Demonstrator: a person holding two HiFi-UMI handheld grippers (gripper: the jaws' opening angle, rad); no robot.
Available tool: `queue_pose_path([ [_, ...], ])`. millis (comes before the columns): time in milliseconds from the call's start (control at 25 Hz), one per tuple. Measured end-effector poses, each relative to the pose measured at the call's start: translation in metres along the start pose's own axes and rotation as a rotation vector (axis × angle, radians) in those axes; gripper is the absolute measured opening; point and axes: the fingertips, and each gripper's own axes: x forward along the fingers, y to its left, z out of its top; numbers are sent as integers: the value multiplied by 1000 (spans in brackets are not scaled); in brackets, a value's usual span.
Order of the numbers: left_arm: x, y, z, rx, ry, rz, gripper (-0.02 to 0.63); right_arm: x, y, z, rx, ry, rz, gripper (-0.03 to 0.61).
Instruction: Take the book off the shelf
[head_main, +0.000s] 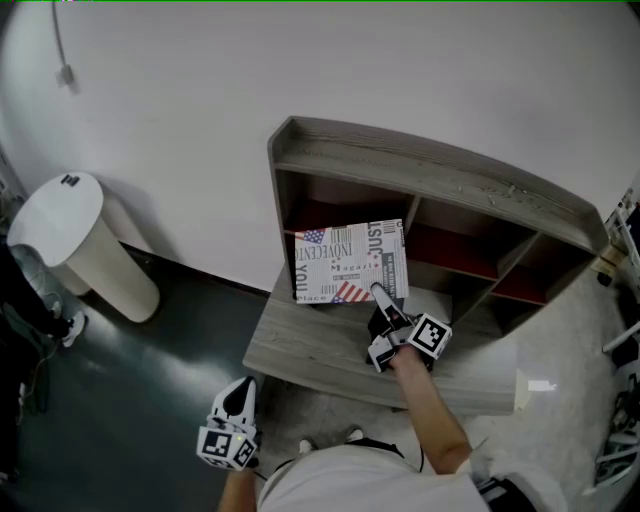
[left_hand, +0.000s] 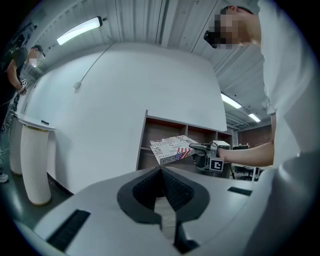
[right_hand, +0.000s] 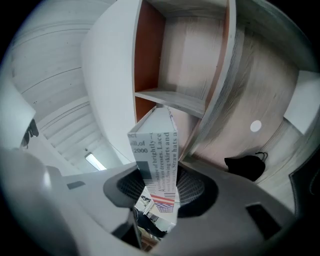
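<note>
The book (head_main: 350, 262), printed with newspaper text and flag patterns, is held tilted in front of the left compartments of the grey wooden shelf (head_main: 420, 165). My right gripper (head_main: 379, 294) is shut on its lower right edge. In the right gripper view the book (right_hand: 157, 150) stands edge-on between the pads, with a shelf compartment (right_hand: 172, 100) behind it. My left gripper (head_main: 238, 396) hangs low beside the person's body, away from the shelf, jaws together with nothing between them. From the left gripper view (left_hand: 161, 172) the book (left_hand: 172, 149) and the right gripper (left_hand: 198, 148) show ahead.
A white round-topped bin (head_main: 75, 245) stands by the wall to the left of the shelf. A cable (head_main: 62, 60) hangs on the white wall. A black object (right_hand: 245, 165) lies on the floor near the shelf. Clutter sits at the right edge (head_main: 620, 430).
</note>
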Motion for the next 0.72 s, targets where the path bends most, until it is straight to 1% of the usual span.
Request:
queue_pose_path([
  [120, 5, -6, -3, -4, 7, -24, 17, -13, 6, -1, -27, 14, 0, 180],
  [240, 9, -12, -6, -9, 15, -49, 17, -29, 10, -1, -90, 32, -11, 179],
  [480, 21, -24, -11, -15, 23, -98, 17, -60, 9, 9, -187, 40, -66, 179],
  [720, 31, -30, -5, -1, 18, -132, 17, -81, 18, 16, -276, 72, -74, 179],
])
